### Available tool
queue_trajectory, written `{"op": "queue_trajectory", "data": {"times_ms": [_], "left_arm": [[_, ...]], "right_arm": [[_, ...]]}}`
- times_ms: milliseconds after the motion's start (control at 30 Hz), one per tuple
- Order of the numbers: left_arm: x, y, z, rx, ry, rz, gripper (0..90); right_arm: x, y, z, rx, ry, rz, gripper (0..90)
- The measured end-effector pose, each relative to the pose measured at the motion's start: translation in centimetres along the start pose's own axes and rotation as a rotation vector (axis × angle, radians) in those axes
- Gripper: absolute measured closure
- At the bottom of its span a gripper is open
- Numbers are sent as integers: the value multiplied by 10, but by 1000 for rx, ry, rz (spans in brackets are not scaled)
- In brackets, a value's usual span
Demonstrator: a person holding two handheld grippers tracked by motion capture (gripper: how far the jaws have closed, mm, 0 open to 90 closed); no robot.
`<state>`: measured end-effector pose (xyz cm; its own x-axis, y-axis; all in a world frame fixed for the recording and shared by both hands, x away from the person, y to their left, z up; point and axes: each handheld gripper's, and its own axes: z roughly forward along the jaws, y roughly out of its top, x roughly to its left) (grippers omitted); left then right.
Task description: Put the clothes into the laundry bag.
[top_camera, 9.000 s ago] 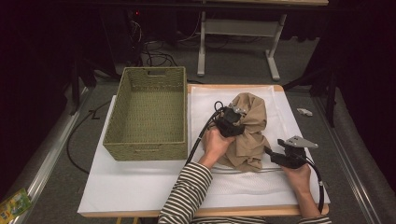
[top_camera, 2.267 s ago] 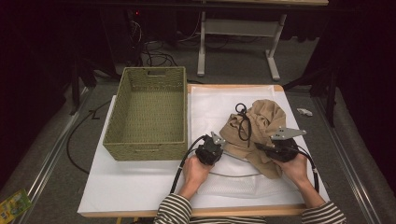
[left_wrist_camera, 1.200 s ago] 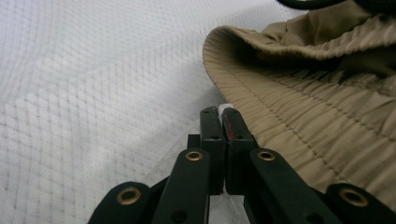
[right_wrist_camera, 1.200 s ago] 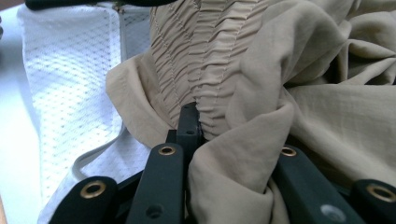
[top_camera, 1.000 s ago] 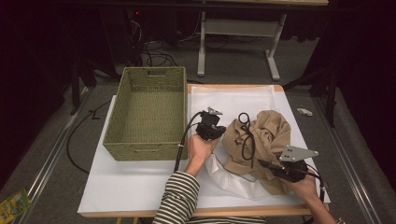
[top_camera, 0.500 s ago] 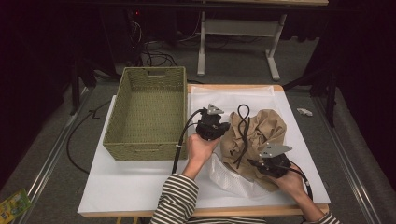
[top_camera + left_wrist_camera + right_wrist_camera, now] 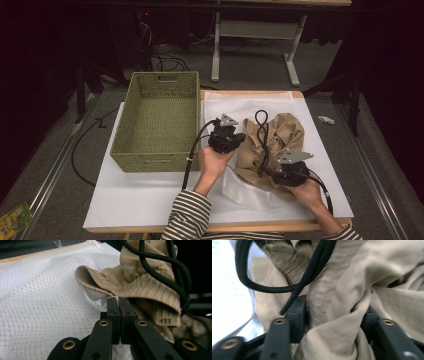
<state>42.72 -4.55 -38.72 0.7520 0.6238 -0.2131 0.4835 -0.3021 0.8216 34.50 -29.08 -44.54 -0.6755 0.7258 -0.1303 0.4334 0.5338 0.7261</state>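
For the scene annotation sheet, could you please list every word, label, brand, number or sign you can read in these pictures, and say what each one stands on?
No text can be read in any of the three views.
The green and yellow packet on the floor at the lower left of the high view carries print, but it is too small and blurred to read.
The woven basket, the tan garment with its black drawstring and the white mesh sheet show no lettering.

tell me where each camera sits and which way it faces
High view: above the table, looking forward and down at the tan cloth garment; striped sleeves and both hands show.
Left gripper view: along the shut left gripper, toward white mesh fabric.
Right gripper view: right gripper straddling the garment.
All share the black drawstring cord.
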Motion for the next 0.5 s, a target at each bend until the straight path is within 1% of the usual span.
{"op": "queue_trajectory", "data": {"times_ms": [33,67,133,233,333,400,500], "left_arm": [[1,0,0,2,6,1,892],[1,-1,0,2,8,0,892],[3,-1,1,8,10,0,892],[4,-2,2,5,9,-14,891],[5,-2,3,11,11,-15,892],[6,-2,3,13,11,-15,892],[5,-2,3,10,12,-14,892]], "right_arm": [[0,0,-5,-17,4,-4,448],[0,0,-11,-28,10,3,419],[-2,-1,-18,-53,16,11,398],[-7,-1,-31,-85,18,25,365],[-16,-1,-46,-141,19,62,343],[-22,3,-52,-165,6,87,325],[-31,14,-51,-173,1,107,299]]}}
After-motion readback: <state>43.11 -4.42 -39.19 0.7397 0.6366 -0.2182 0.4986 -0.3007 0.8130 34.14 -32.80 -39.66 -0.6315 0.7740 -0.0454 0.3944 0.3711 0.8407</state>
